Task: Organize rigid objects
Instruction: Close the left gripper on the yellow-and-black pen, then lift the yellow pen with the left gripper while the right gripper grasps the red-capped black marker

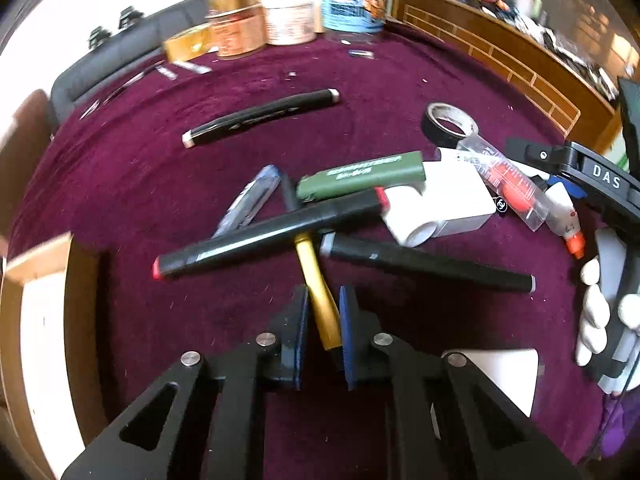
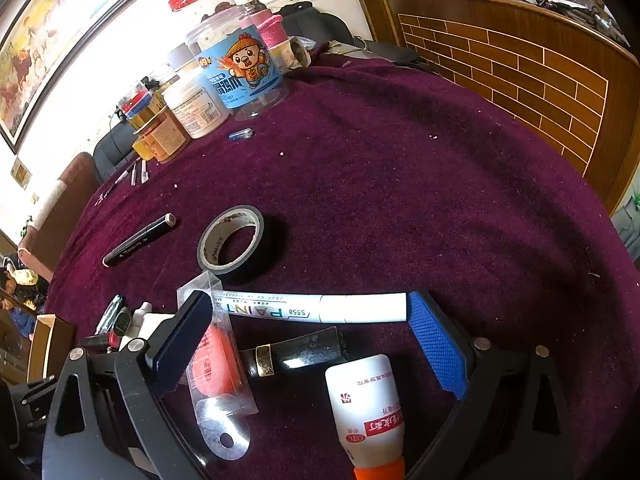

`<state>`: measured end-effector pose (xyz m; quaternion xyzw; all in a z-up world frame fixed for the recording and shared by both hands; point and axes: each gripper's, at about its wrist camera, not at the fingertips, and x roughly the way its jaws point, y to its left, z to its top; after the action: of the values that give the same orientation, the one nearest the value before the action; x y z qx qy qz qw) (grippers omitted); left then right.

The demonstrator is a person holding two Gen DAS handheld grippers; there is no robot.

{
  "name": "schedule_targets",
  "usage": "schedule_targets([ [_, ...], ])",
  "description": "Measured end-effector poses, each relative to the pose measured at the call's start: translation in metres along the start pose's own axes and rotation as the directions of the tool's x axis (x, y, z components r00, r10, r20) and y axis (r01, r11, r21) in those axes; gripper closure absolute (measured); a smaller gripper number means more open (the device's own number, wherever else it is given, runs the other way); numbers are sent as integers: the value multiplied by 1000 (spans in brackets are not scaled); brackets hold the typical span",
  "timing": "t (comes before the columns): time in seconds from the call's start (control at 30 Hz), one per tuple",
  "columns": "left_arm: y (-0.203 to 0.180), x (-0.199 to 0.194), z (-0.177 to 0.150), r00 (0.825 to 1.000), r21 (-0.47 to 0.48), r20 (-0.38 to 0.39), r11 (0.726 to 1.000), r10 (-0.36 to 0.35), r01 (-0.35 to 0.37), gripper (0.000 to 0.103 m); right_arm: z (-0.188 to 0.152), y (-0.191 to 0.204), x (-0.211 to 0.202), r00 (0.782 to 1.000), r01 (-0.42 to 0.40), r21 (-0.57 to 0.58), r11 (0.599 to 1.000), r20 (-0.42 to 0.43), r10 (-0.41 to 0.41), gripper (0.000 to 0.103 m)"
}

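The left gripper is clamping its jaws on a gold pen whose far end is lying hidden under a black marker in the pile on the purple surface. The right gripper is hovering with jaws wide apart around a white paint marker, a glue bottle crowding beneath.

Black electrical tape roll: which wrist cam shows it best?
Right wrist: the black electrical tape roll lies whole and sharp on the maroon cloth. Left wrist shows the roll small, distant, partly behind a clear plastic package.
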<state>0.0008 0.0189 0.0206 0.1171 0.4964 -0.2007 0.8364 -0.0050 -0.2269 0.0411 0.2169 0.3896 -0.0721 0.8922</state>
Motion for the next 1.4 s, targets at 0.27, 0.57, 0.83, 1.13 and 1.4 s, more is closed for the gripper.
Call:
schedule_targets([
  [0.27, 29, -32, -54, 995, -132, -13, 987, -98, 95, 91, 0, 1, 1, 1000, 10, -8, 1000, -5, -10, 4],
  [0.57, 9, -16, -33, 999, -81, 47, 997, -5, 9, 79, 0, -1, 0, 1000, -7, 5, 1000, 3, 7, 4],
  [0.83, 28, -49, -55, 982, -181, 153, 974, -107, 135, 97, -1, -4, -1, 1000, -17, 11, 1000, 4, 16, 4],
  [1.13, 68, -105, -85, 939, -273, 298, 927, -174, 258, 97, -3, 24, -35, 994, -105, -91, 990, -36, 102, 4],
  [1.4, 94, -119, -111, 917, -320, 353, 897, -186, 305, 97, -27, 162, -32, 982, -174, -577, 798, -158, 100, 5],
])
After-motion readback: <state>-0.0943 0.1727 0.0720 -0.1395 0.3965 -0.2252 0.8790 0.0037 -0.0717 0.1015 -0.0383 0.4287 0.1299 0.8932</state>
